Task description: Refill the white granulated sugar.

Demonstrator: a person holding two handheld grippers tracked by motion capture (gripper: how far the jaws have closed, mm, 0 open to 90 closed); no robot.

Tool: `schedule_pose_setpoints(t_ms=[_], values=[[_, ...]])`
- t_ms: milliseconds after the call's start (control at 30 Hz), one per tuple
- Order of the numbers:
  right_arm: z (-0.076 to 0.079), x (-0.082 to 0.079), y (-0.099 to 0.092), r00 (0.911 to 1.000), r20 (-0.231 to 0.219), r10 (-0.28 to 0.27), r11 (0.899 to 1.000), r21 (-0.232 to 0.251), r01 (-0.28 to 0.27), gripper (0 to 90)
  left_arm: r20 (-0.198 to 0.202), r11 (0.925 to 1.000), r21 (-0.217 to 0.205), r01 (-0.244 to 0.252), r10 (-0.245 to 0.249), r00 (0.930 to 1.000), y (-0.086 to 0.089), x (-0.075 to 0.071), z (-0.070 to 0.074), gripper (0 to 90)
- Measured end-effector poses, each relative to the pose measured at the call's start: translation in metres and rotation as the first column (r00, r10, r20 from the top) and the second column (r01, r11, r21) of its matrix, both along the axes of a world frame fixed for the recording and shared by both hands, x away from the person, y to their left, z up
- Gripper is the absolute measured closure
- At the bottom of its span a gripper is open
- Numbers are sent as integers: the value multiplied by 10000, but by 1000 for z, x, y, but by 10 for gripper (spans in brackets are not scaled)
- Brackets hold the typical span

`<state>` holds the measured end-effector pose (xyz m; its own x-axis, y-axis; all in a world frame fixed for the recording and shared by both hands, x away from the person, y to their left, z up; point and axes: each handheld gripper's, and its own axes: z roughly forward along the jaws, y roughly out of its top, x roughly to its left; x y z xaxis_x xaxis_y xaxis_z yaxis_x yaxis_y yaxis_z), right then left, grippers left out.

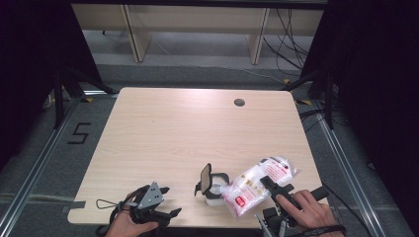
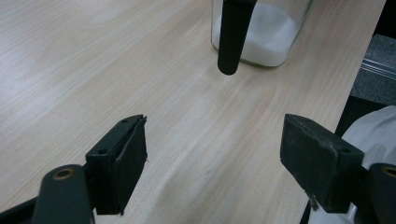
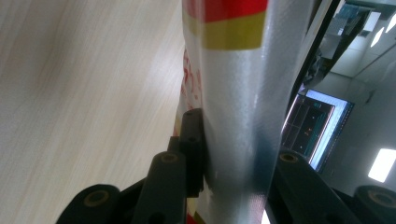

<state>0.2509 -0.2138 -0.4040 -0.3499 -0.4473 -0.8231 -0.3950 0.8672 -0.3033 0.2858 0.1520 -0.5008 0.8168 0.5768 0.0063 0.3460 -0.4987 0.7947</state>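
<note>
A clear jar (image 1: 215,191) with white granules in it stands near the table's front edge, its black flip lid (image 1: 205,178) raised. In the left gripper view the jar (image 2: 273,44) sits ahead with the lid's black part (image 2: 232,37) hanging before it. A plastic bag (image 1: 257,183) of white contents with a red label lies tilted, its lower end by the jar's mouth. My right gripper (image 1: 274,187) is shut on the bag (image 3: 238,93), which stands pinched between the jaws (image 3: 233,135). My left gripper (image 1: 170,201) rests left of the jar, open (image 2: 215,140), nothing between its fingers.
The wooden table (image 1: 173,133) has a round cable hole (image 1: 239,102) at the back right. Its front edge runs just under both hands. Wooden shelving legs and cables stand on the floor beyond. A lit screen (image 3: 310,126) shows off the table's right side.
</note>
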Motion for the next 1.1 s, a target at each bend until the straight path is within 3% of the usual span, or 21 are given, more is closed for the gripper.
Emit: schedule_pose_setpoints(t_ms=[33, 100, 133, 167, 300, 333, 367, 400, 433, 467, 567, 667, 700, 733, 767, 800, 833, 933, 1033, 1067, 1100], values=[[-1, 0, 0, 10000, 68, 30, 9998, 201, -32, 749, 4, 10000, -3, -13, 13, 10000, 0, 0, 0, 226], [0, 1, -1, 10000, -32, -21, 10000, 34, 21, 749, -7, 10000, 6, -5, 5, 10000, 0, 0, 0, 226], [-1, 0, -1, 9997, -16, -234, 9995, 224, 234, 749, 3, 10000, 3, -3, 3, 10000, 0, 0, 0, 226], [0, 2, -1, 9999, 95, 51, 9998, 168, -53, 750, 74, 10000, -4, -12, 12, 10000, 0, 0, 0, 226], [-2, 2, -5, 9989, -280, -379, 9983, 432, 391, 750, 5, 10000, -2, -13, 13, 10000, 0, 0, 0, 226], [0, 6, -4, 10000, -74, 52, 9999, 113, -51, 750, 3, 10000, 4, -9, 9, 10000, 0, 0, 0, 226], [-1, 4, -6, 9995, -234, -191, 9989, 435, 201, 750, 65, 10000, -2, -20, 20, 10000, 0, 0, 0, 226], [-2, 5, -6, 9996, -247, -151, 9988, 465, 162, 750, 93, 10000, 4, -5, 5, 10000, 0, 0, 0, 226], [0, 8, -6, 9998, -170, 69, 9999, 144, -66, 751, 52, 10000, -17, -16, 16, 10000, 0, 0, 0, 226], [0, 8, -7, 9999, -160, 38, 9999, 138, -36, 751, 85, 10000, 7, -14, 13, 10000, 0, 0, 0, 227], [-3, 5, -9, 9975, -466, -540, 9968, 559, 566, 752, 27, 10000, 25, 6, -6, 10000, 0, 0, 0, 227], [0, 8, -8, 9993, -344, -176, 9979, 612, 197, 752, 59, 10000, 94, 26, -27, 10000, 0, 0, 0, 226], [-2, 8, -10, 9974, -597, -414, 9943, 958, 471, 753, 7, 9999, -164, -30, 31, 10000, -1, -1, 0, 226], [-2, 9, -10, 9972, -603, -448, 9886, 1410, 529, 753, 12, 9999, -111, -69, 69, 10000, -1, -1, 0, 226], [-1, 12, -11, 9982, -552, -219, 9890, 1451, 297, 754, 34, 10000, 3, -9, 9, 10000, 0, -1, 0, 226], [-4, 12, -13, 9948, -837, -586, 9797, 1863, 734, 754, 37, 10000, 12, -1, 1, 10000, 0, -1, 1, 226], [-1, 17, -14, 9968, -780, -146, 9832, 1802, 285, 755, 69, 10000, -49, 8, -8, 10000, 0, 0, 0, 226], [-7, 20, -21, 9876, -1416, -676, 9584, 2658, 1038, 756, 12, 10000, -86, -23, 23, 10000, -1, 0, 0, 226], [-8, 27, -26, 9868, -1555, -459, 9525, 2908, 901, 758, -21, 9999, -147, -33, 32, 10000, -1, -1, 0, 226], [-10, 27, -28, 9843, -1671, -561, 9429, 3152, 1072, 758, -24, 9999, -141, -28, 28, 10000, -1, -1, 0, 226], [-10, 28, -29, 9827, -1788, -491, 9389, 3273, 1065, 759, 25, 9999, 155, 20, -20, 10000, 0, 1, 0, 226]])
